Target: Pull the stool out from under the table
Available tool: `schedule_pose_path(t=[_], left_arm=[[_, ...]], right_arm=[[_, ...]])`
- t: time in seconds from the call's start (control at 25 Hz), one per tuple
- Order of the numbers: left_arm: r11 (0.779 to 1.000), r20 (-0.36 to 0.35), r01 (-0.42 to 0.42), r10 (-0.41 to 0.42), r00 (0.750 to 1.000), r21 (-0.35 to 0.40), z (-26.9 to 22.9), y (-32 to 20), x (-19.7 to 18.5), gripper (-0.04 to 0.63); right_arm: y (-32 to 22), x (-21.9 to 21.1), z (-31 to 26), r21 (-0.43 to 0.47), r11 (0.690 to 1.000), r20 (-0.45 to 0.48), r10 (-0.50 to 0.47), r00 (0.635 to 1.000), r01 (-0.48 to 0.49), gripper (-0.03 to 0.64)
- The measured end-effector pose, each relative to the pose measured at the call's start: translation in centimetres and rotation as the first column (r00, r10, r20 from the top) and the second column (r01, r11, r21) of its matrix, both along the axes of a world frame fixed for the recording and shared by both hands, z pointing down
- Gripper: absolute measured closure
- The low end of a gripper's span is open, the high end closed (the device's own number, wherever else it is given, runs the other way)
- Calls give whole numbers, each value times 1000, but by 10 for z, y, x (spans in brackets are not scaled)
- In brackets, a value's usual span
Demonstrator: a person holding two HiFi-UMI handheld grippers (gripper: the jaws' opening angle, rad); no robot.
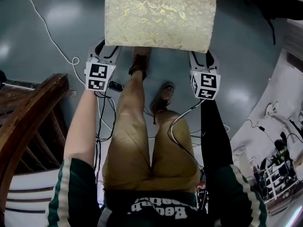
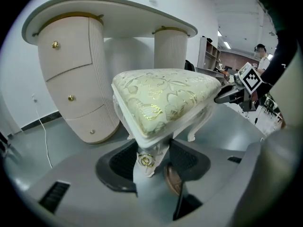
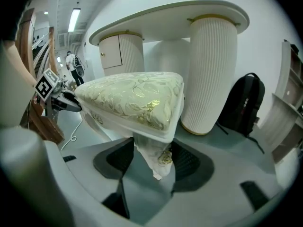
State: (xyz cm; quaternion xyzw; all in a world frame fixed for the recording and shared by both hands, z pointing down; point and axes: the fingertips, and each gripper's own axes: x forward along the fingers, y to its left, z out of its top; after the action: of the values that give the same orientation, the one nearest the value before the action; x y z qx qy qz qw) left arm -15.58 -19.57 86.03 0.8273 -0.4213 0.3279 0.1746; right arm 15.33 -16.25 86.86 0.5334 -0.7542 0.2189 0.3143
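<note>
Left tongs (image 2: pixel 152 161): clamped on stool (image 2: pixel 163 96) at near left corner; right tongs (image 3: pixel 150 161): same at near right (paired grips, presumably to drag square). Stool position: on floor (image 1: pixel 246 41), out in front of table (image 2: pixel 118 13), near shoes (image 1: pixel 163 94). Pull judged nearly done.

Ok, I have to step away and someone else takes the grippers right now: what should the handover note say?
Left gripper: jaws closed on a near corner leg of the stool.
Right gripper: jaws closed on the other near corner leg.
Done, it seems: the stool is in front of the table, out from under its top.
Left: pull back a little more if wanted, then open both jaws.
</note>
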Motion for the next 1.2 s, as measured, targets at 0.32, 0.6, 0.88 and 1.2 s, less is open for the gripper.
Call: schedule_pose_path(t=[0.32,0.6,0.88,1.2], left_arm=[[999,21,9,-8,1000,-47,1,98,-9,360],[996,36,22,-19,999,-81,3,169,-14,361],[988,67,48,-38,997,-150,4,177,-11,360],[983,177,98,-70,982,-157,-13,184,-18,353]], right_arm=[[102,-9,2,-52,998,22,-32,999,33,358],[173,-15,2,-99,995,22,-29,999,31,357],[172,-11,3,-180,982,23,-60,998,63,351],[185,27,-14,-257,964,-40,-74,996,61,363]])
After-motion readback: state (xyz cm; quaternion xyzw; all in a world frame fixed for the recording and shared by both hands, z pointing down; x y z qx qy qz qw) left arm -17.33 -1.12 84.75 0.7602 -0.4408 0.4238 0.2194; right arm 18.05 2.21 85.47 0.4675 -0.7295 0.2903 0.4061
